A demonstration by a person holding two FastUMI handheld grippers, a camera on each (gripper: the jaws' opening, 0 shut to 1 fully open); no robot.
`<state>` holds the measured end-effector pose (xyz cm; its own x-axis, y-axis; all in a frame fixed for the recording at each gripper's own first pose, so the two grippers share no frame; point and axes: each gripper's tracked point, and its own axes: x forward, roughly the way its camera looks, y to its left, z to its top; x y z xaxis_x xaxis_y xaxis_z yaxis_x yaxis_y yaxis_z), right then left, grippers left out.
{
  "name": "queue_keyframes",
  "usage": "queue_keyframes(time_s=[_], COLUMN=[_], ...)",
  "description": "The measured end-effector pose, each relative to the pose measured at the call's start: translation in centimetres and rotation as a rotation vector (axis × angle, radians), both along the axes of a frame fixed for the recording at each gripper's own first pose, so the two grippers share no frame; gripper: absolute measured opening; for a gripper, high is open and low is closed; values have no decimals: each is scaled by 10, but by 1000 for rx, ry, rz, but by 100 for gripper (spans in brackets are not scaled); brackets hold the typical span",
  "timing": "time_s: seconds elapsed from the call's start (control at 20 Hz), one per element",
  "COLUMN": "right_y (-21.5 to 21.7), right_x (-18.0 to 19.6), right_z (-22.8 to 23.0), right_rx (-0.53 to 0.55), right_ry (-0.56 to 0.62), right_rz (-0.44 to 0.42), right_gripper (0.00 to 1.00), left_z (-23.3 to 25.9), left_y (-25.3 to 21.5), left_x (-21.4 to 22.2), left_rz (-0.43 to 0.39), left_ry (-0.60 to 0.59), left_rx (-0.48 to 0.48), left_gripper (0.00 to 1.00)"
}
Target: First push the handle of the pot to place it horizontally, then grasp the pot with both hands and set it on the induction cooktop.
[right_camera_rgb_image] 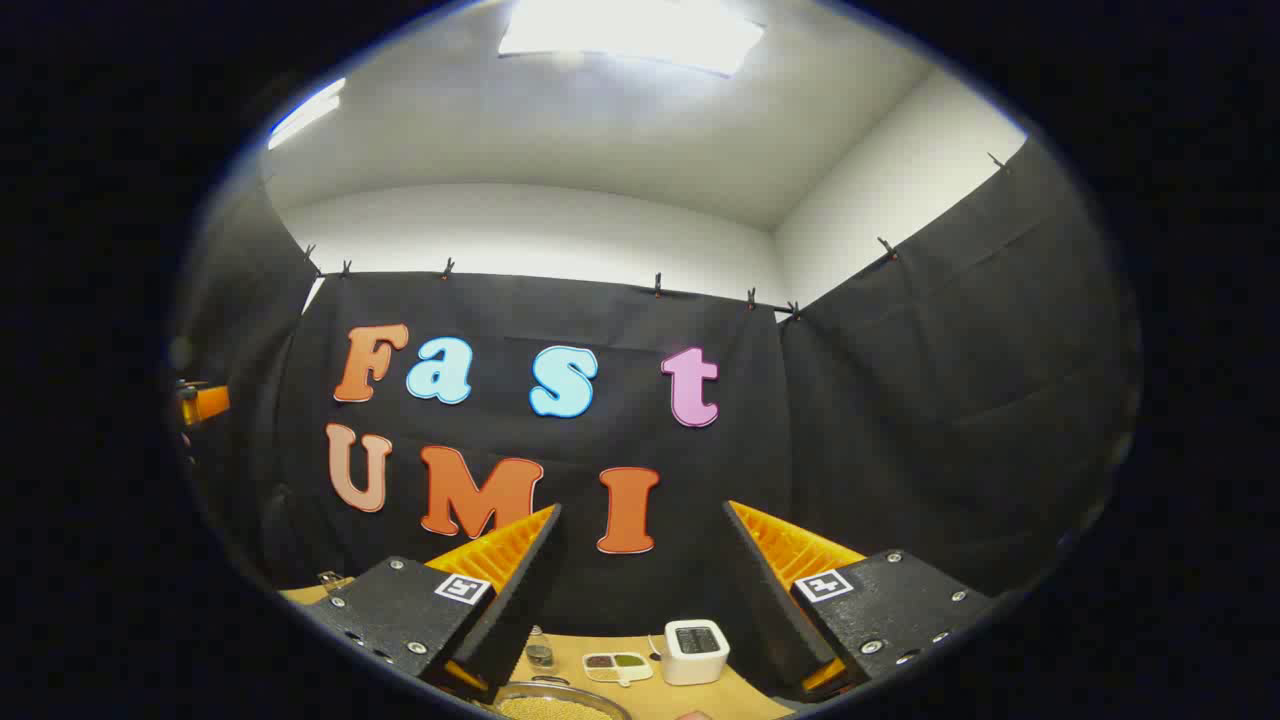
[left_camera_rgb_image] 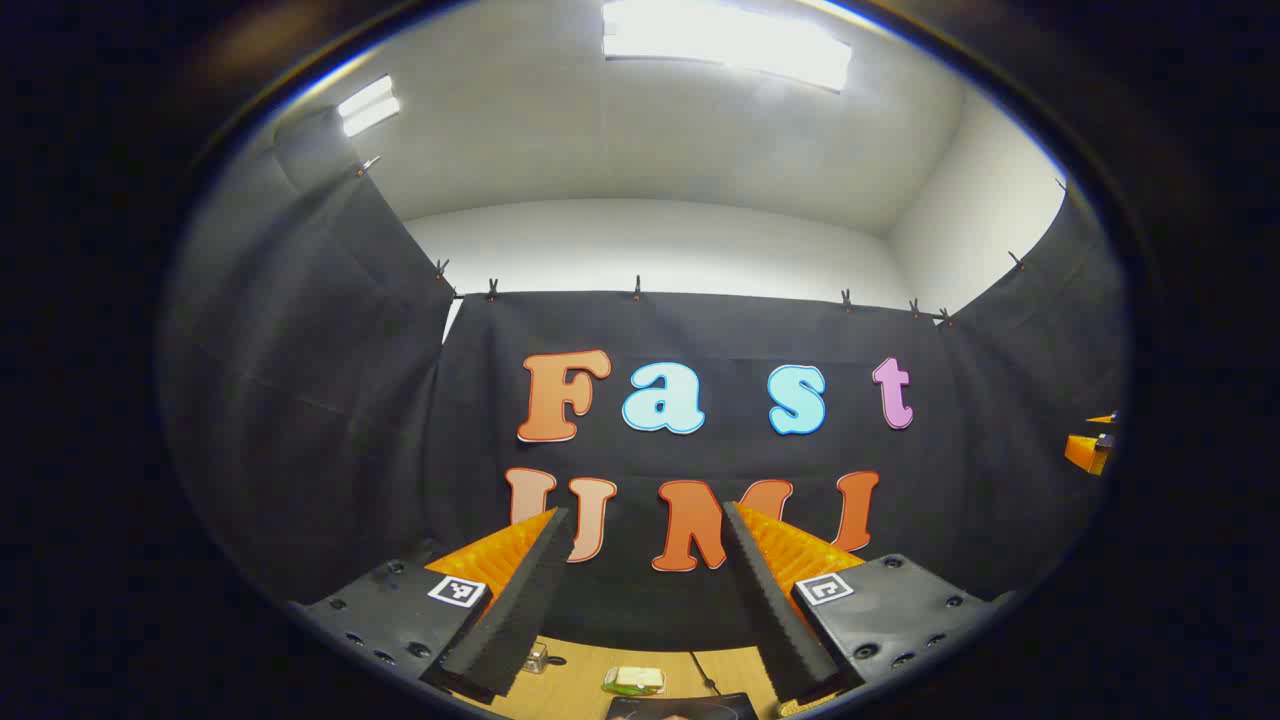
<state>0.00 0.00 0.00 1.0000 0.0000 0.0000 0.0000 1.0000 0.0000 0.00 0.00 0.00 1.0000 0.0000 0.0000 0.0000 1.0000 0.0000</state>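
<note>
The right tool [right_camera_rgb_image: 640, 600], fingers spread apart, points over a wooden table [right_camera_rgb_image: 745, 695] bearing a white device [right_camera_rgb_image: 697, 650].

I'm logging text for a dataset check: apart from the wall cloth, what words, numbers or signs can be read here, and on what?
Readable words or numbers: none.
Square black-and-white markers on the left gripper and right gripper: coded patterns, no text.
White box, dark top face: too small to read.

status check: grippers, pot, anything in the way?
Left hand-held gripper open, raised, nothing between fingers. Right hand-held gripper open, also holding nothing. Pot not identifiable; cooktop corner just visible below. Table holds a small white box.
</note>
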Motion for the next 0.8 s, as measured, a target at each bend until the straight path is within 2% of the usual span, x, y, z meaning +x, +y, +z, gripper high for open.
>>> queue_keyframes(time_s=[0.5,0.6,0.8], right_y=[13,14,28], right_x=[1,1,-3], right_z=[-16,-15,-24], right_rx=[7,9,11], right_ry=[22,17,21], right_rz=[78,76,104], right_gripper=[95,97,95], left_z=[-18,-12,-7], left_y=[10,13,20], left_x=[-4,-4,-9], left_rz=[16,20,53], left_ry=[69,48,14], left_rx=[11,26,33], left_gripper=[96,96,98])
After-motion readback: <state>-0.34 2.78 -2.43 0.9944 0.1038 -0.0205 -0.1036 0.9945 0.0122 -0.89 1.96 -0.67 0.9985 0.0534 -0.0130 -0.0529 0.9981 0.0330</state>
